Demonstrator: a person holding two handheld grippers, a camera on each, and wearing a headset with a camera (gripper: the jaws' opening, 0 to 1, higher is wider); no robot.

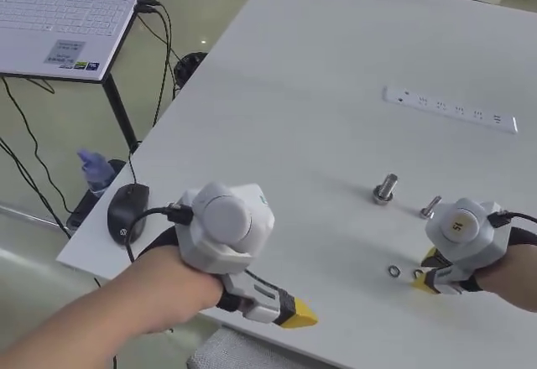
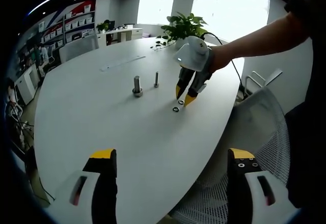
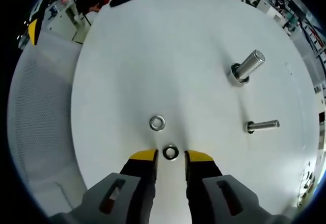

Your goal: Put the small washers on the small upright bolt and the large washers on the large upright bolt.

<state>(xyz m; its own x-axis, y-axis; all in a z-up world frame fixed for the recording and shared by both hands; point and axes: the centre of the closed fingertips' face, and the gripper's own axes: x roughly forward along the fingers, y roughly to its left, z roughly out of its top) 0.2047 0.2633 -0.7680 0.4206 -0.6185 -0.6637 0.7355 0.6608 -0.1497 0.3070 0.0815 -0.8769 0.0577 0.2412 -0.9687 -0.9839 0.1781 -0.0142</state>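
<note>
Hovering at the near edge of the white table [image 1: 277, 92], the left gripper [image 2: 170, 165] is held with its jaws spread wide and nothing between them. Further in, the right gripper [image 3: 170, 158] is lowered to the tabletop. Its yellow-tipped jaws are parted narrowly and set either side of a washer [image 3: 170, 152] lying flat, and a slim gap shows on each side, so the ring is not yet gripped. A second washer [image 3: 157, 122] lies just beyond the first. Whether either ring is small or large cannot be told.

Beyond the washers, the small upright bolt [image 3: 264, 126] and the large upright bolt [image 3: 248, 66] stand near each other, well apart from the jaws. A power strip [image 1: 450, 109] lies farther back.

The pick-up of a washer is judged to be the step in hand. The next move would call for the jaws to be closed squarely on the thin ring so that it is not skidded away. The ring would then need to be lifted level and threaded over the matching bolt.
</note>
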